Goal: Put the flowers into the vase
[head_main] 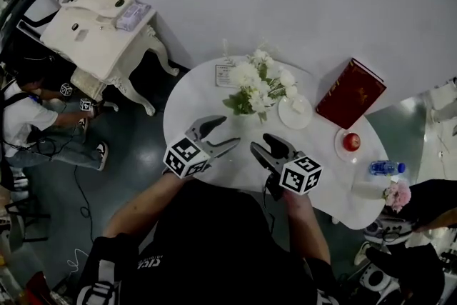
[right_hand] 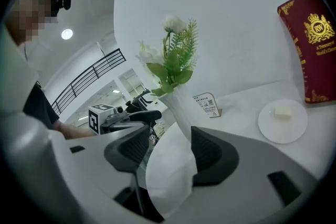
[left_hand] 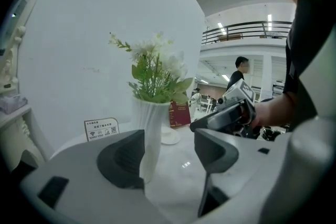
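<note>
With the flowers (head_main: 260, 82) already standing in the slim white vase (left_hand: 149, 131) on the worktop (head_main: 203, 93), and left tool (head_main: 230, 131) and right tool (head_main: 258, 143) both empty, jaws apart, near its 7 and 6 o'clock, a careless sideways swing could topple that top-heavy vase.
</note>
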Action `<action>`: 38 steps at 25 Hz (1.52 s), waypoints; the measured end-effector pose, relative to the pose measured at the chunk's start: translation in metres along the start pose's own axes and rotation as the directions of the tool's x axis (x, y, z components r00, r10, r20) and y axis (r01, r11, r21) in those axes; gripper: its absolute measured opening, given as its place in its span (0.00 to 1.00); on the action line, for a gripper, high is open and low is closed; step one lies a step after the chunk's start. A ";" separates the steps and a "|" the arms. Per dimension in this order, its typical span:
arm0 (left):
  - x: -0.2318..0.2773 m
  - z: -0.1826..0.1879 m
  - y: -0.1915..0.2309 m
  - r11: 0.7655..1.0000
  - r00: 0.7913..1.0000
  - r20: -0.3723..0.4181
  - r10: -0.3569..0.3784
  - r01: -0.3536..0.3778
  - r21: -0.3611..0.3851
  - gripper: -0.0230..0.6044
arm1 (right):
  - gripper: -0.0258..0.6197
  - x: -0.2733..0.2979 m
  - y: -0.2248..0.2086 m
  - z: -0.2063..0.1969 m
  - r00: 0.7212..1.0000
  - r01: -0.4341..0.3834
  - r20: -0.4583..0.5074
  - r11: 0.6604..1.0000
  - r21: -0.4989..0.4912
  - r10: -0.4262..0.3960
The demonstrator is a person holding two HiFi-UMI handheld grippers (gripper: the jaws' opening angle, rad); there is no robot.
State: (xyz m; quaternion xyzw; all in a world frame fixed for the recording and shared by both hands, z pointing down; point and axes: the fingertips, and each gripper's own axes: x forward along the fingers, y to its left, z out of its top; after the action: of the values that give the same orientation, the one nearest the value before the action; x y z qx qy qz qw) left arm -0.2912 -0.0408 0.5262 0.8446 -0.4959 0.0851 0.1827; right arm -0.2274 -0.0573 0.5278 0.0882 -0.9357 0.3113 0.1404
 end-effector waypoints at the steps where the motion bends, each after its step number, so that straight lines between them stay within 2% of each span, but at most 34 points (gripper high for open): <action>1: -0.004 -0.001 -0.003 1.000 1.000 0.008 -0.006 0.006 -0.005 0.51 | 0.42 -0.005 0.002 -0.003 1.000 0.011 0.005 1.000 0.006 -0.011; 6: -0.020 0.003 -0.016 0.998 0.996 0.067 -0.064 0.066 -0.015 0.41 | 0.42 -0.026 0.007 -0.010 0.994 0.102 0.048 0.994 0.031 -0.103; 10: -0.037 0.009 -0.026 0.991 0.983 0.134 -0.125 0.131 -0.034 0.34 | 0.42 -0.034 0.023 -0.013 0.981 0.164 0.095 0.984 0.068 -0.170; 14: -0.053 0.015 -0.043 0.980 0.966 0.179 -0.184 0.195 -0.044 0.31 | 0.42 -0.041 0.044 -0.017 0.965 0.231 0.118 0.971 0.053 -0.236; 18: -0.061 0.022 -0.061 0.970 0.955 0.188 -0.231 0.242 -0.036 0.29 | 0.42 -0.054 0.059 -0.012 0.948 0.272 0.166 0.962 0.025 -0.272; 23: -0.066 0.029 -0.078 0.971 0.957 0.175 -0.231 0.237 -0.012 0.25 | 0.42 -0.078 0.066 -0.007 0.927 0.293 0.246 0.956 -0.003 -0.283; 26: -0.064 0.032 -0.096 0.974 0.961 0.164 -0.224 0.226 0.008 0.22 | 0.35 -0.108 0.067 -0.002 0.909 0.306 0.306 0.952 -0.030 -0.282; 29: -0.056 0.037 -0.114 0.979 0.968 0.143 -0.204 0.200 0.043 0.20 | 0.32 -0.138 0.073 -0.004 0.910 0.284 0.328 0.958 -0.043 -0.255; 34: -0.041 0.064 -0.161 0.984 0.962 0.205 -0.178 0.173 0.041 0.12 | 0.26 -0.189 0.084 -0.022 0.918 0.287 0.317 0.951 -0.117 -0.238; 38: -0.030 0.078 -0.198 0.983 0.958 0.223 -0.180 0.167 0.073 0.11 | 0.20 -0.211 0.078 -0.034 0.909 0.285 0.337 0.955 -0.078 -0.244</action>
State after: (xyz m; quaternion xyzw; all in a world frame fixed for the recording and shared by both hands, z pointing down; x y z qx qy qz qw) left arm -0.1374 0.0403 0.4004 0.8937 -0.4352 -0.0158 0.1083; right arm -0.0406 0.0411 0.4433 0.2553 -0.9430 0.2113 0.0311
